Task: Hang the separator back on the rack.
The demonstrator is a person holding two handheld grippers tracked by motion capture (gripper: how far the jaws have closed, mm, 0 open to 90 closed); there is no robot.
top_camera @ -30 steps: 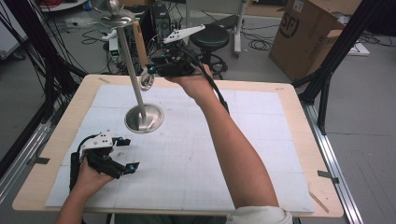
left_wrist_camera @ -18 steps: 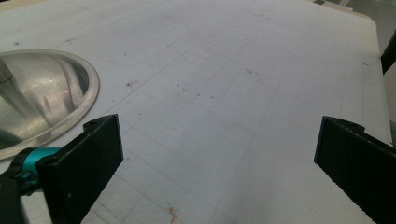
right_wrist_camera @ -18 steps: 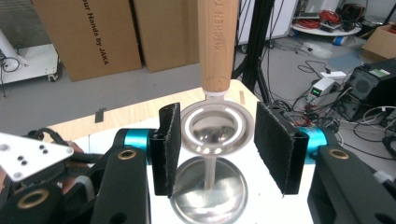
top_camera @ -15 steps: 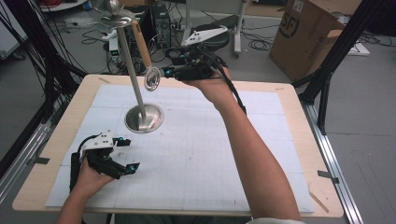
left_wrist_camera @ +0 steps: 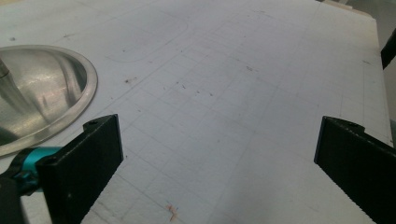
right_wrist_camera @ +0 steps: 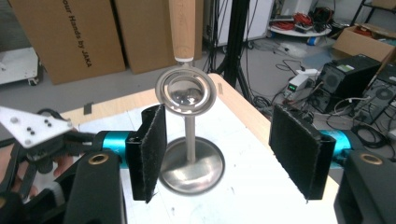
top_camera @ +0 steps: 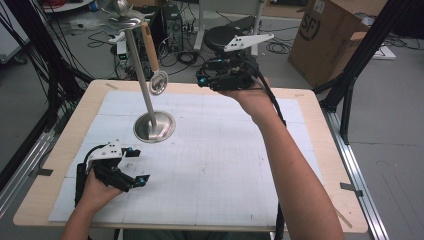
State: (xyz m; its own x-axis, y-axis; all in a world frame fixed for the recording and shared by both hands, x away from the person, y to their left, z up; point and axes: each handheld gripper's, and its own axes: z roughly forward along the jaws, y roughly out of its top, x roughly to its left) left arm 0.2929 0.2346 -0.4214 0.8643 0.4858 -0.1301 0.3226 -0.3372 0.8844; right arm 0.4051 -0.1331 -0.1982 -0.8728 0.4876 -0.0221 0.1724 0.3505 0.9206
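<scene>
Two tools are at work over the tabletop (top_camera: 310, 125), one in each of the person's hands. The right tool (top_camera: 202, 80) is held up above the far edge of the tabletop, its jaws pointing toward the metal stand (top_camera: 150, 107); its jaws have just been opening and now stand about half apart with nothing between them. In the right gripper view the right tool (right_wrist_camera: 217, 154) looks straight at a small round strainer (right_wrist_camera: 186, 92) with a wooden handle (right_wrist_camera: 182, 28), which hangs free from the top of the stand, clear of both pads. In the high view the strainer (top_camera: 158, 82) dangles beside the stand's pole, its handle (top_camera: 150, 45) slanting up to the hook plate at the top. The stand's round base (right_wrist_camera: 191, 165) rests on the white gridded mat (top_camera: 225, 165).

The left tool (top_camera: 135, 167) lies low on the near left part of the mat, jaws wide and empty. In the left gripper view the left tool (left_wrist_camera: 217, 154) faces bare mat, with the stand's base (left_wrist_camera: 42, 102) just to its left.

Behind the tabletop stands a cardboard box (top_camera: 330, 37) printed with "SF" in a round mark. In the right gripper view another carton (right_wrist_camera: 60, 37) reads "our Hands by JAKA".
</scene>
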